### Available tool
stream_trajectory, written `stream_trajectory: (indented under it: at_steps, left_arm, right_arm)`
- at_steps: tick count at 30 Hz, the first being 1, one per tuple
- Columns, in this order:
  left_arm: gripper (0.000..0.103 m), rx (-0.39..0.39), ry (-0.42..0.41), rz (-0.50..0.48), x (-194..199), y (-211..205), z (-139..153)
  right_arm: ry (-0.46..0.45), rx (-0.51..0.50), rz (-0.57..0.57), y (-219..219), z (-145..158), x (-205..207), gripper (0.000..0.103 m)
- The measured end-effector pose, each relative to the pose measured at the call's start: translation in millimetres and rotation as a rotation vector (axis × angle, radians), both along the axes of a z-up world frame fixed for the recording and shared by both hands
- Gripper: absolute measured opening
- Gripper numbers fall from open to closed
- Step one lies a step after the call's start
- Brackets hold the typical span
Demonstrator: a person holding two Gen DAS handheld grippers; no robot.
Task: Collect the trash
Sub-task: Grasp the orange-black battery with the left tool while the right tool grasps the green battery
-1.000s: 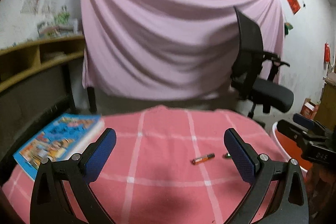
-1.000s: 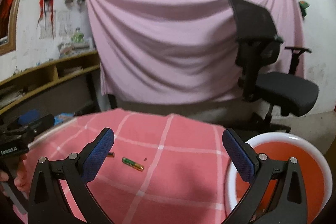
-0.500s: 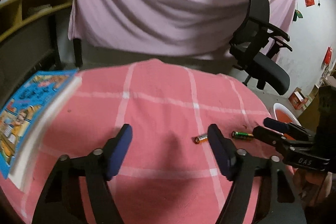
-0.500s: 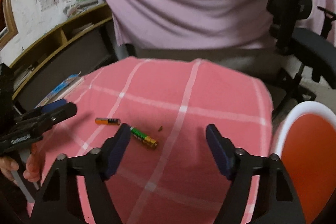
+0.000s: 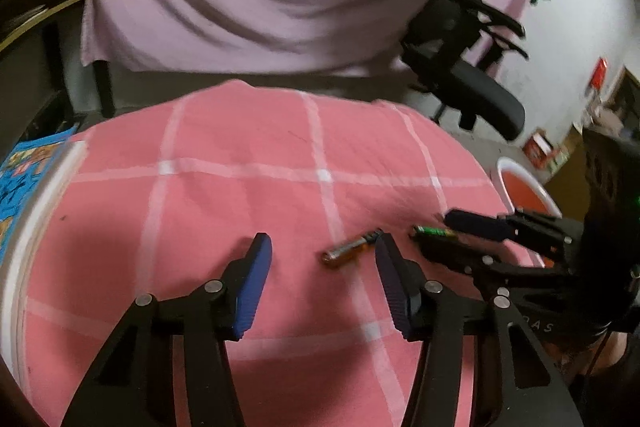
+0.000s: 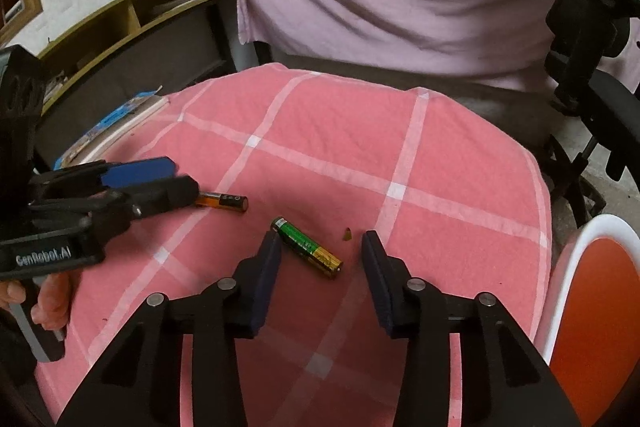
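Two batteries lie on the pink checked tablecloth (image 5: 240,195). The orange-and-black battery (image 5: 352,247) sits between the fingers of my left gripper (image 5: 322,243), close to the right-hand pad; the jaws are closing and do not press on it. From the right wrist view that battery (image 6: 224,202) lies just off the tips of the left gripper (image 6: 184,178). The green-and-gold battery (image 6: 306,247) lies between the fingers of my right gripper (image 6: 320,241), whose jaws are closing without touching it. In the left wrist view the right gripper (image 5: 434,229) straddles the green battery (image 5: 434,231).
A small brown crumb (image 6: 347,235) lies by the green battery. An orange bin with a white rim (image 6: 580,267) stands past the table's right edge. A blue picture book (image 5: 16,179) lies at the left edge. A black office chair (image 5: 472,67) and a pink drape stand behind.
Both grippers tipped downward and came closer to the tabletop. Both pairs of jaws narrowed a good deal. Each gripper now has a battery between its fingers.
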State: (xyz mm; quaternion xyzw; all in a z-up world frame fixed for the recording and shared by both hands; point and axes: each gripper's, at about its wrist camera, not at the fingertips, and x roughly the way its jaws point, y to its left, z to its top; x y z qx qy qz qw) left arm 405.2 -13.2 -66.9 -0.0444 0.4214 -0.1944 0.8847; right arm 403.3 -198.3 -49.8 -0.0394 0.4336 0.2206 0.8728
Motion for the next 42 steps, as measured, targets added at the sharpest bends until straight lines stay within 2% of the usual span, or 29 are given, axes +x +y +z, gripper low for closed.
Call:
stream_trajectory:
  at_steps: [4,6,7,11,13,16,21,24,27,31,35,37,38,39,42]
  left_arm:
    - [0.048,0.033,-0.003,-0.058,0,-13,-1]
    - [0.046,0.045,-0.006,-0.075,0,-18,-2]
    - [0.037,0.045,-0.006,-0.084,-1,-19,-2]
    - [0.026,0.048,-0.004,-0.104,-1,-22,-4]
    - [0.015,0.049,-0.001,-0.113,-1,-23,-5]
    - [0.009,0.069,-0.011,-0.127,-5,-28,-5]
    - [0.008,0.147,-0.048,-0.155,-15,-41,-6]
    - [0.008,0.188,-0.076,-0.135,-19,-46,-6]
    - [0.008,0.176,-0.079,-0.108,-24,-42,-7]
    - [0.007,0.118,-0.022,-0.071,-28,-30,-9]
    - [0.007,0.084,-0.012,-0.045,-39,-19,-3]
    - [0.008,0.062,-0.011,-0.041,-41,-16,-2]
    - [0.008,0.053,-0.009,-0.041,-40,-15,-1]
    - [0.008,0.037,-0.006,-0.039,-39,-14,-1]
    - [0.008,-0.002,0.005,-0.037,-40,-6,2]
  right_arm:
    - [-0.011,-0.025,-0.003,3,0,-1,0.032]
    - [-0.01,-0.02,-0.005,3,1,-1,0.024]
    - [-0.008,-0.014,-0.009,1,1,-1,0.022]
    - [-0.001,0.009,-0.021,-2,1,0,0.017]
    - [0.002,0.015,-0.024,-3,1,-1,0.016]
    - [0.005,0.021,-0.026,-3,1,-1,0.015]
    - [0.009,0.022,-0.024,-3,1,-3,0.014]
    - [0.017,0.029,-0.02,-4,1,-4,0.014]
    - [0.029,0.042,-0.011,-7,1,-7,0.012]
    - [0.036,0.061,0.007,-9,1,-12,0.012]
    - [0.064,0.117,0.015,-15,-1,-7,0.014]
    - [0.08,0.162,0.039,-16,-2,-5,0.025]
    - [0.084,0.182,0.056,-14,-2,-3,0.035]
    - [0.083,0.183,0.063,-11,-2,-2,0.041]
    - [0.065,0.141,0.059,-3,-1,3,0.041]
